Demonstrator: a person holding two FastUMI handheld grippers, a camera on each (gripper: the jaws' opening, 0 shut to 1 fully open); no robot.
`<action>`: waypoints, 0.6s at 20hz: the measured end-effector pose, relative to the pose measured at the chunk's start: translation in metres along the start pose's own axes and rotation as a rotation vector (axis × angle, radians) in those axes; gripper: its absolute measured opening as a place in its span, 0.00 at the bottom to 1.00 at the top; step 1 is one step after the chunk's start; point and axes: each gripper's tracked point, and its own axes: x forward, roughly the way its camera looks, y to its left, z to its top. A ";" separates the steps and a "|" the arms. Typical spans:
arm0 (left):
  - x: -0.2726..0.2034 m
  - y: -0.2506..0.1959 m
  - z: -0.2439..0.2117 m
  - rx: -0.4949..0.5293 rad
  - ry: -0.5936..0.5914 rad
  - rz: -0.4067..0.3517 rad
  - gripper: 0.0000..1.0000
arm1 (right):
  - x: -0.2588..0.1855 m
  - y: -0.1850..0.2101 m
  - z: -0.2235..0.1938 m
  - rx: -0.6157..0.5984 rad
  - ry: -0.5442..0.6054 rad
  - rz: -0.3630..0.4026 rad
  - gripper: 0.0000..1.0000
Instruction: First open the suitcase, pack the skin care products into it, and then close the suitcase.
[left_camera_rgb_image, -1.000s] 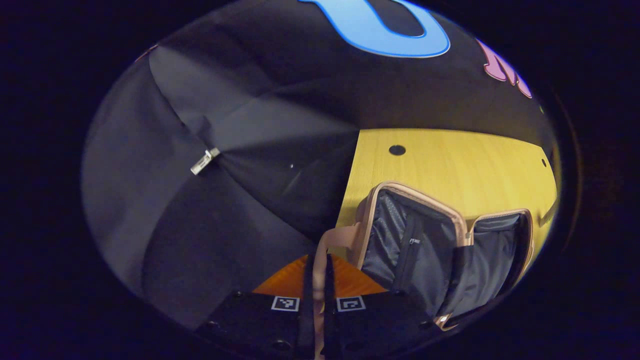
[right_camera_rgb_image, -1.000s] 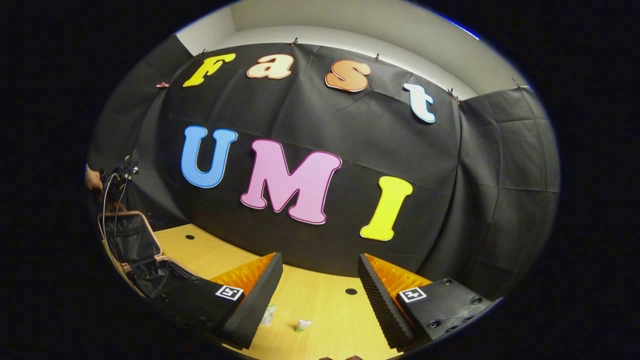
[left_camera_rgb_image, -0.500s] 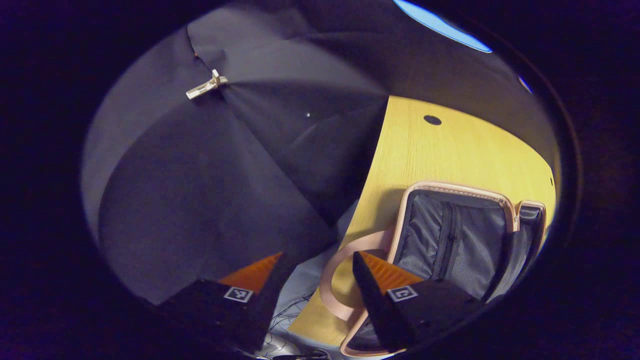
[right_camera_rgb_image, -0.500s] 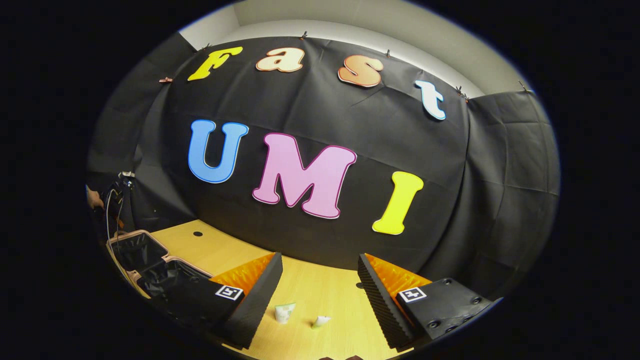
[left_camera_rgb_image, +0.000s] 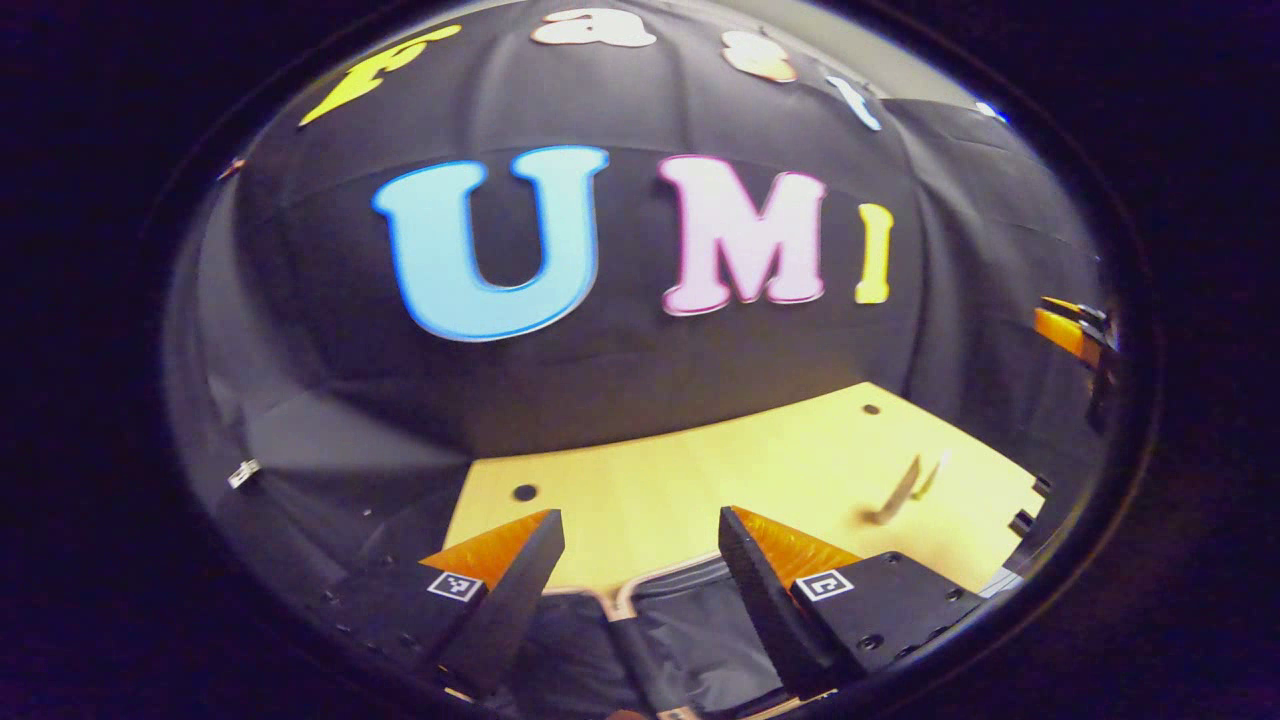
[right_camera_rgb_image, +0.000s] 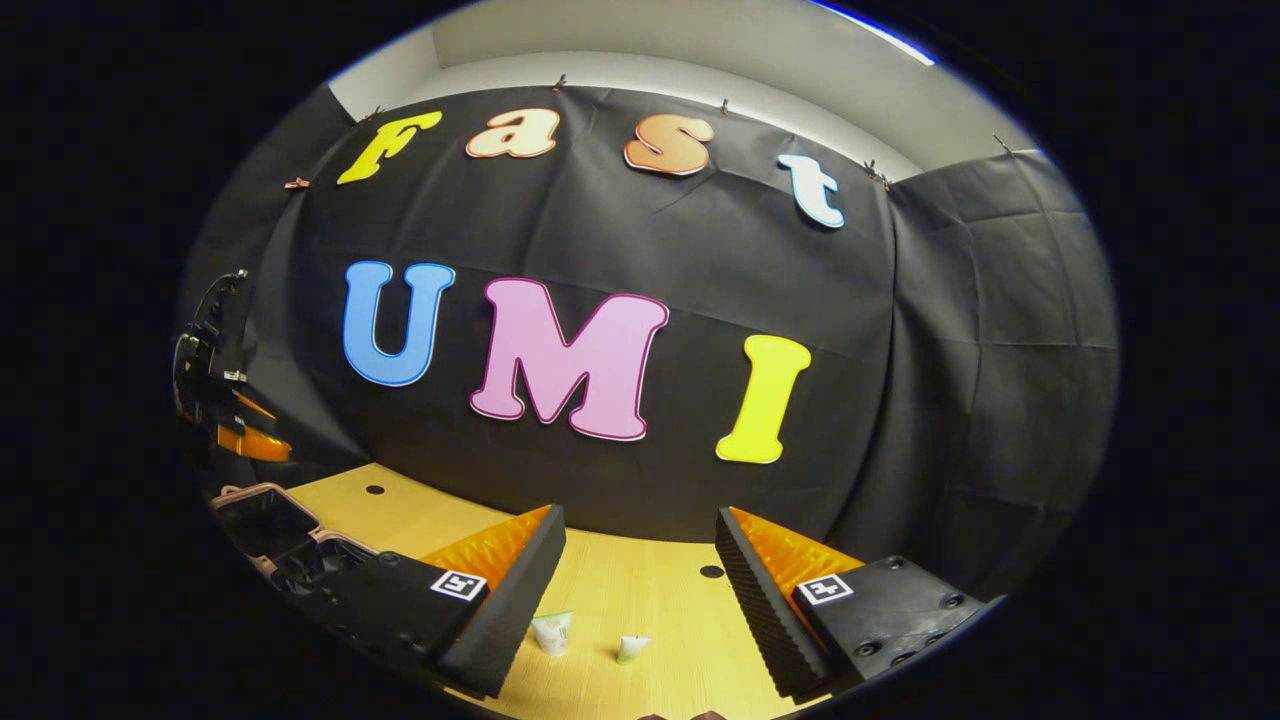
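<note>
Now we held both tongs parted wide over the wooden table (right_camera_rgb_image: 640, 600), and neither had hold of anything. Our left gripper (left_camera_rgb_image: 640, 580) hung above the opened suitcase (left_camera_rgb_image: 690, 630), whose dark lining and pale rim lay directly beneath and between its fingers (left_camera_rgb_image: 520, 590). Beyond those fingertips the tabletop ran bare up to the booth's cloth wall, with a small round hole (left_camera_rgb_image: 524, 492) ahead and to the left. Ahead and to the right of that tool lay two small skin care tubes (left_camera_rgb_image: 905, 488), blurred, well apart from the case. At the far right edge of the left gripper view we could make out part of our other tool, held up above the table's corner.

Our right gripper (right_camera_rgb_image: 640, 590) was pointed level at the wall, its fingers (right_camera_rgb_image: 760, 600) spread well apart. The two tubes (right_camera_rgb_image: 552, 632) lay on the table just below and between its tips, the smaller one to the right of the larger, touching neither finger. Past them the wood was open to the cloth, save another round hole (right_camera_rgb_image: 711, 571). Far to the left of this tool the suitcase (right_camera_rgb_image: 262, 520) lay open at the table's edge, with our left tool raised above it.
</note>
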 end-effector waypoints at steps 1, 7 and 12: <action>0.015 -0.044 0.003 0.001 0.013 -0.076 0.98 | -0.003 -0.005 -0.001 0.004 0.001 0.000 0.96; 0.094 -0.216 -0.034 0.057 0.131 -0.365 0.98 | -0.024 -0.038 -0.021 0.037 0.041 -0.016 0.96; 0.150 -0.264 -0.079 0.067 0.315 -0.454 0.98 | -0.050 -0.061 -0.055 0.049 0.128 -0.020 0.96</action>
